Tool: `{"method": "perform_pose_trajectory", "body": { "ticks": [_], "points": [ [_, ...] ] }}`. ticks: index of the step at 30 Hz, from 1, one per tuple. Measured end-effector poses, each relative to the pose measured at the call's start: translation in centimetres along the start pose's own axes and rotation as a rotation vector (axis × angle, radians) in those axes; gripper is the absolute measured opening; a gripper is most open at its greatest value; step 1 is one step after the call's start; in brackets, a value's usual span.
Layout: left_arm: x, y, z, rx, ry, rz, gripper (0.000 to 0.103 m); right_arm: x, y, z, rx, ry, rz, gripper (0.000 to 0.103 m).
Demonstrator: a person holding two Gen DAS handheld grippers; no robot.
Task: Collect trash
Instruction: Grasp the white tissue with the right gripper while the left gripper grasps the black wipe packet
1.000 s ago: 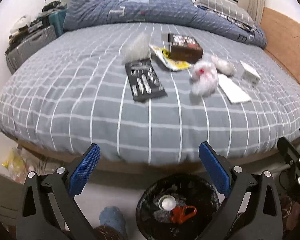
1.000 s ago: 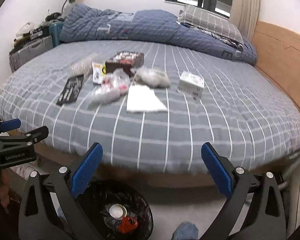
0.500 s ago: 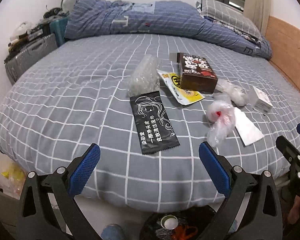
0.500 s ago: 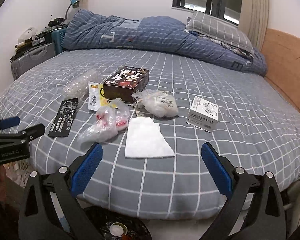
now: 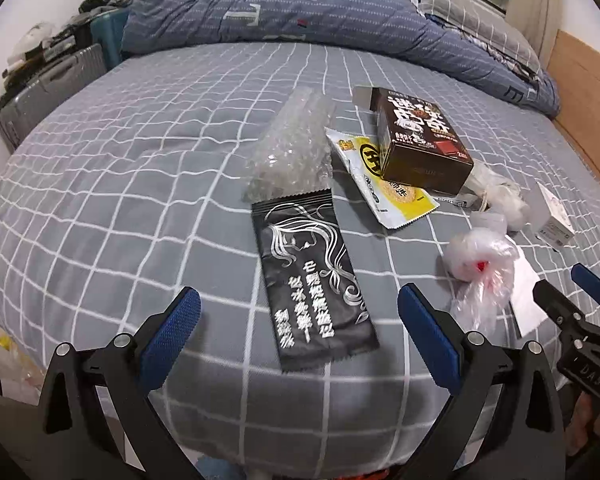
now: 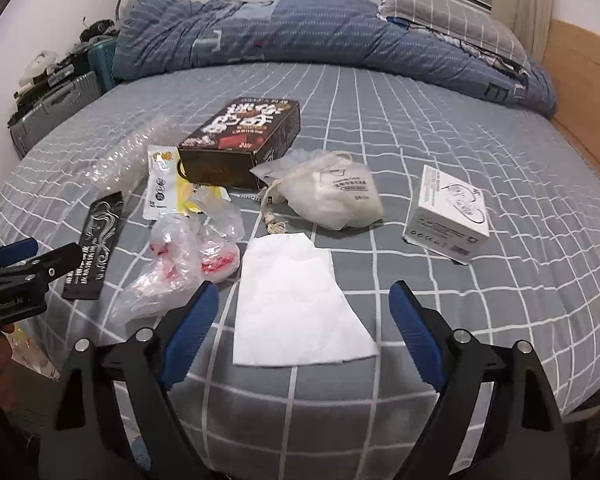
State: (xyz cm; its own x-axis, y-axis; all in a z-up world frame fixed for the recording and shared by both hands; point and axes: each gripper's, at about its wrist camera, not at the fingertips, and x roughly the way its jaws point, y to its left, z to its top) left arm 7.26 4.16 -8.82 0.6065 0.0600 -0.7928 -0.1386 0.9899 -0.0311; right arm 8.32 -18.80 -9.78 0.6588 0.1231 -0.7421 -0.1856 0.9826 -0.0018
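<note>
Nearest, in the left wrist view: left hand-held gripper [image 5: 296, 308], jaws spread wide, nothing gripped, poised over the near edge of the bed [image 5: 100, 200]. Directly ahead between its fingers, flat on the grey checked sheet: black sachet [image 5: 312, 284] with silver print, untouched.

To the right of it: right hand-held gripper [image 6: 304, 294], jaws just narrowed a little yet wide apart, nothing pressed between the pads. Ahead between its fingers, lying flat and not touched: white paper sheet [image 6: 296, 304].

Between sachet and paper sheet: crumpled clear plastic bag [image 5: 480, 268] with red marks, its edge just beside the paper.

A little farther, beyond the far end of the black sachet and touching it: roll of bubble wrap [image 5: 296, 148]. To its right: yellow and white sachet [image 5: 388, 188], partly tucked under a brown box [image 5: 420, 140] with one end flap open. Right of the box, touching it: translucent drawstring pouch [image 6: 332, 192] with its cord trailing toward the paper sheet. Farther right, apart from the rest: small white box [image 6: 448, 208].

At the far side of the bed: bunched blue duvet [image 6: 300, 32] and a grey checked pillow [image 6: 440, 4]. Off the far left edge: grey suitcase [image 5: 48, 88] with clutter on top.
</note>
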Motion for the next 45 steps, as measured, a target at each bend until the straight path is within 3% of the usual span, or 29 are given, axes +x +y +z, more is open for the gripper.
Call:
{"method": "perform_pose_trajectory", "body": {
  "ticks": [7,15,21,25,28,32,45],
  "points": [
    [2.8,-0.3,1.2,0.001,0.045,0.03,0.096,2.6,0.2,0.0,0.012,0.063,0.01,0.071],
    [4.7,0.5,1.2,-0.015,0.083,0.06,0.087,4.4,0.7,-0.5,-0.015,0.107,0.009,0.056],
    [5.0,0.6,0.8,-0.011,0.1,0.085,0.07,4.5,0.8,-0.6,-0.003,0.12,0.047,0.037],
    [4.7,0.7,0.8,-0.009,0.092,0.094,0.05,4.4,0.8,-0.5,0.01,0.118,0.064,0.023],
    [4.5,1.1,0.9,-0.016,0.09,0.088,0.044,4.2,0.9,-0.4,0.005,0.112,0.064,0.012],
    [3.8,1.2,1.0,-0.012,0.077,0.072,0.032,3.7,0.9,-0.4,0.009,0.104,0.077,0.009],
    [0.7,0.7,1.3,-0.003,0.041,-0.022,0.027,2.1,0.2,0.3,0.034,0.077,0.102,0.008]
  ]
}}
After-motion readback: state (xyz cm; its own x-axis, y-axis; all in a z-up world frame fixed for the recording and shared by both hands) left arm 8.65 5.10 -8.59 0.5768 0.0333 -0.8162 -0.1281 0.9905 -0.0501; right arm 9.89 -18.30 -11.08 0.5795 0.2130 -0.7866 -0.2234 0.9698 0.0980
